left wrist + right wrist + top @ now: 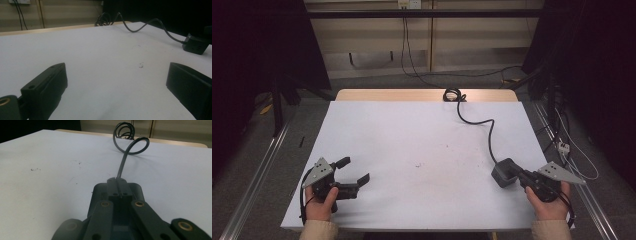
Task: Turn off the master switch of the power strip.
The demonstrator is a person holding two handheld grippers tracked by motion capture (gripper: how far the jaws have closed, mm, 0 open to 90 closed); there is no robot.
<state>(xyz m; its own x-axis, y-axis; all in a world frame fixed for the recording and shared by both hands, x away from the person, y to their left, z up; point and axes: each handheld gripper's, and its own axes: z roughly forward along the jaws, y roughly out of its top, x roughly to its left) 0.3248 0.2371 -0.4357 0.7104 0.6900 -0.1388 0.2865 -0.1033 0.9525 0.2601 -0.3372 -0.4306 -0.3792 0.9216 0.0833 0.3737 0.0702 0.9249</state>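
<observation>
The dark grey power block [505, 172] was a small, squarish box with rounded corners, and socket holes showed on its face in the left gripper view [196, 44]. A black cable [484, 121] ran from its far side in loose curves and ended in a coil [453, 94] at the back edge of the surface [412, 130].

The block lay flat just ahead of the right claw [523, 176]. In the right gripper view its jaws stood pressed together, with nothing between them, their tips over the block [100, 192]; I could not tell whether they touched it.

The left claw [353, 171] sat well apart from the block, across the white surface, held low in the person's left hand [319, 202]. Its jaws stood wide apart with only bare surface between them. A few dark specks [419, 165] marked the sheet between the two claws.
</observation>
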